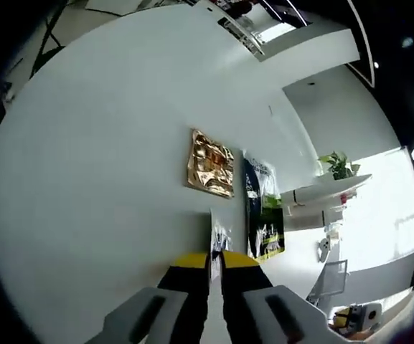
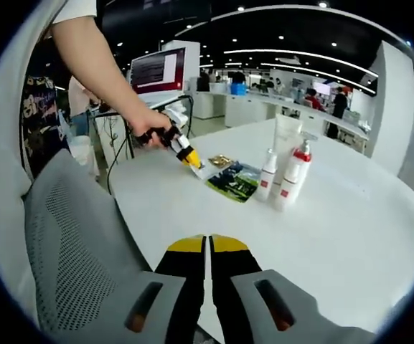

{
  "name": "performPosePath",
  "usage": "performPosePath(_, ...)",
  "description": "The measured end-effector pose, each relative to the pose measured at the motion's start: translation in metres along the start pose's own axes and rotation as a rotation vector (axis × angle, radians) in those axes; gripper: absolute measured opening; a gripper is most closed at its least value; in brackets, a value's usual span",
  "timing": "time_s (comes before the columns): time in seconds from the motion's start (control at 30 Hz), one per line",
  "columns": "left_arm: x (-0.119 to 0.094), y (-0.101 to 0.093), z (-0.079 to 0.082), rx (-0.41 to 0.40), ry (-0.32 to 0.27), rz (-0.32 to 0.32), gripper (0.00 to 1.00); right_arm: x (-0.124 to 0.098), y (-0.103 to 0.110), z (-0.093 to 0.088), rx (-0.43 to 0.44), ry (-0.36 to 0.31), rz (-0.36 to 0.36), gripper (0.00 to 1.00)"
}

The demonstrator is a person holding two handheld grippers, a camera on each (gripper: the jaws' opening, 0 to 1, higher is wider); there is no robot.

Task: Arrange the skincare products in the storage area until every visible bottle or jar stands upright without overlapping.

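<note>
Three upright containers are seen on the white table [image 2: 336, 236] in the right gripper view: two white pump bottles with red bands [image 2: 293, 179], a smaller one [image 2: 267, 178] just to the left of them, and a pale tube [image 2: 287, 136] standing behind, close together but not visibly overlapping. Flat sachets lie to their left, a dark green one [image 2: 235, 180] and a gold one [image 2: 221, 160]; these are also seen in the left gripper view as a gold sachet [image 1: 211, 163] and a dark packet [image 1: 264, 208]. The left gripper [image 2: 191, 160], held by a hand [image 2: 149, 127], is pinched shut on a thin foil sachet [image 1: 218, 236]. The right gripper [image 2: 208, 247] is held back, jaws closed on nothing. The bottles appear done; the sachets are judged outstanding. No lettering can be read.
</note>
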State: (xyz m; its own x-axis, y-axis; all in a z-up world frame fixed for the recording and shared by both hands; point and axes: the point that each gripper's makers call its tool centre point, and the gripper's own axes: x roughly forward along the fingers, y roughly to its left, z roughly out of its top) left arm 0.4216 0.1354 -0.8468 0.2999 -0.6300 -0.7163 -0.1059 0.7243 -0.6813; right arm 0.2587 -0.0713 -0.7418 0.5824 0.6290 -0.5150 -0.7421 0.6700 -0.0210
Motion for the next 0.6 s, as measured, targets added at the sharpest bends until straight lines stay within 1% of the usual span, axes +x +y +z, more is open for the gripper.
performPosePath(0.03,0.000,0.001,-0.002,0.014,0.015,0.013,0.06,0.000,0.000,0.000,-0.001,0.000,0.000,0.01)
performPosePath(0.07,0.000,0.008,0.004,0.008,0.017,0.020,0.07,0.000,0.000,0.000,-0.002,0.002,-0.001,0.01)
performPosePath(0.1,0.000,0.010,0.006,0.016,0.021,0.019,0.07,0.000,0.000,0.000,-0.002,0.002,-0.001,0.01)
performPosePath(0.13,0.000,0.009,0.006,0.005,0.024,0.017,0.07,0.000,0.000,0.000,-0.001,0.001,-0.002,0.01)
performPosePath(0.17,-0.003,0.014,0.010,0.021,0.031,0.038,0.07,0.000,0.000,0.000,-0.003,0.000,-0.001,0.01)
performPosePath(0.2,-0.003,0.015,0.011,0.022,0.036,0.039,0.08,0.000,0.000,0.000,-0.004,-0.001,0.000,0.01)
performPosePath(0.23,-0.003,0.013,0.008,0.021,0.043,0.041,0.08,0.000,0.001,0.000,-0.004,-0.001,0.001,0.01)
performPosePath(0.3,-0.003,0.010,0.000,0.004,0.078,0.043,0.09,0.000,0.001,0.000,-0.008,-0.001,0.002,0.01)
performPosePath(0.33,-0.003,0.010,0.000,0.013,0.082,0.048,0.09,0.000,0.001,0.000,-0.008,-0.002,0.002,0.01)
performPosePath(0.4,-0.004,0.006,-0.008,0.039,0.096,0.073,0.09,0.000,0.001,0.000,-0.009,-0.001,0.002,0.01)
performPosePath(0.43,-0.005,0.010,-0.003,0.045,0.094,0.076,0.10,0.000,0.001,0.000,-0.009,0.000,0.001,0.01)
performPosePath(0.53,-0.005,0.010,-0.002,0.055,0.094,0.087,0.10,0.000,0.001,0.000,-0.011,0.001,0.002,0.01)
performPosePath(0.6,-0.007,0.014,0.001,0.084,0.108,0.111,0.11,0.000,0.002,0.000,-0.019,0.003,0.003,0.01)
